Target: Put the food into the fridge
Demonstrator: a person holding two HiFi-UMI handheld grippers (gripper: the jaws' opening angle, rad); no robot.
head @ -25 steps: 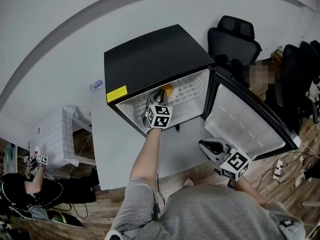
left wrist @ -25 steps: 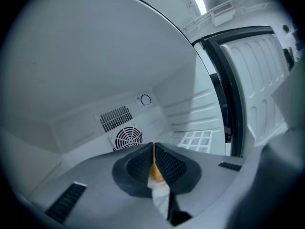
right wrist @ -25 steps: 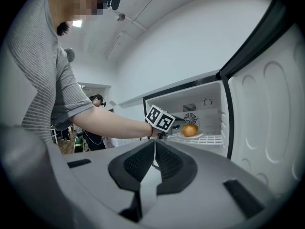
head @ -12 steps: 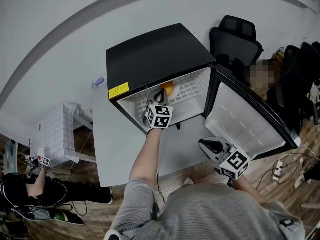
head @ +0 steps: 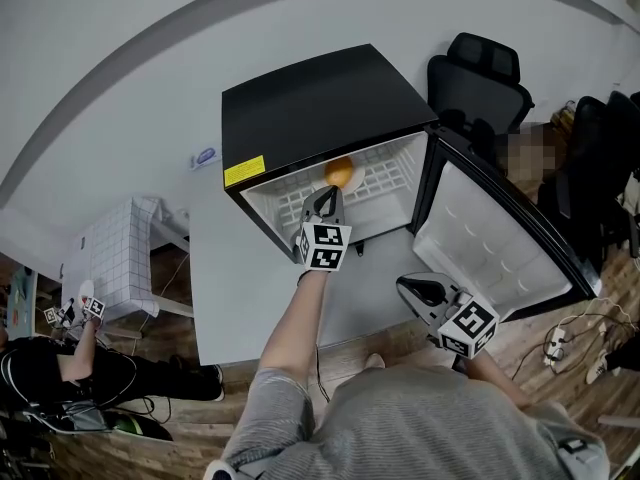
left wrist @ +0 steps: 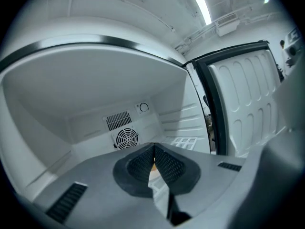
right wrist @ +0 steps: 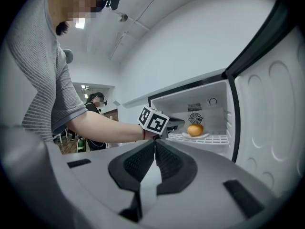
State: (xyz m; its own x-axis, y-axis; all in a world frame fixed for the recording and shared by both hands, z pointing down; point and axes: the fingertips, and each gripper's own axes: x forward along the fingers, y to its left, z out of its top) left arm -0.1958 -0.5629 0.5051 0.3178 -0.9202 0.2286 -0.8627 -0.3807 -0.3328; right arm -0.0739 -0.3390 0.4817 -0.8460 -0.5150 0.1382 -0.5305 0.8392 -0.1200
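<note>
A small black fridge (head: 320, 108) stands with its door (head: 490, 238) swung open to the right. Inside it, a round orange food item (head: 340, 172) lies on a white plate (right wrist: 195, 135) on the wire shelf (right wrist: 214, 138). My left gripper (head: 325, 196) is shut and empty at the fridge's front opening, just short of the food. In the left gripper view its closed jaws (left wrist: 154, 149) face the fridge's back wall and fan (left wrist: 127, 138). My right gripper (head: 405, 288) hangs shut and empty below the open door, pointing toward the fridge (right wrist: 190, 113).
Black office chairs (head: 478, 78) stand behind the fridge at the right. A white grid-patterned cabinet (head: 115, 263) is at the left, with another person (head: 60, 358) below it. Cables and a power strip (head: 570, 333) lie on the wooden floor at the right.
My left gripper has drawn back out of the fridge, away from the orange food, which now shows fully on the shelf. The right gripper has stayed in place.
</note>
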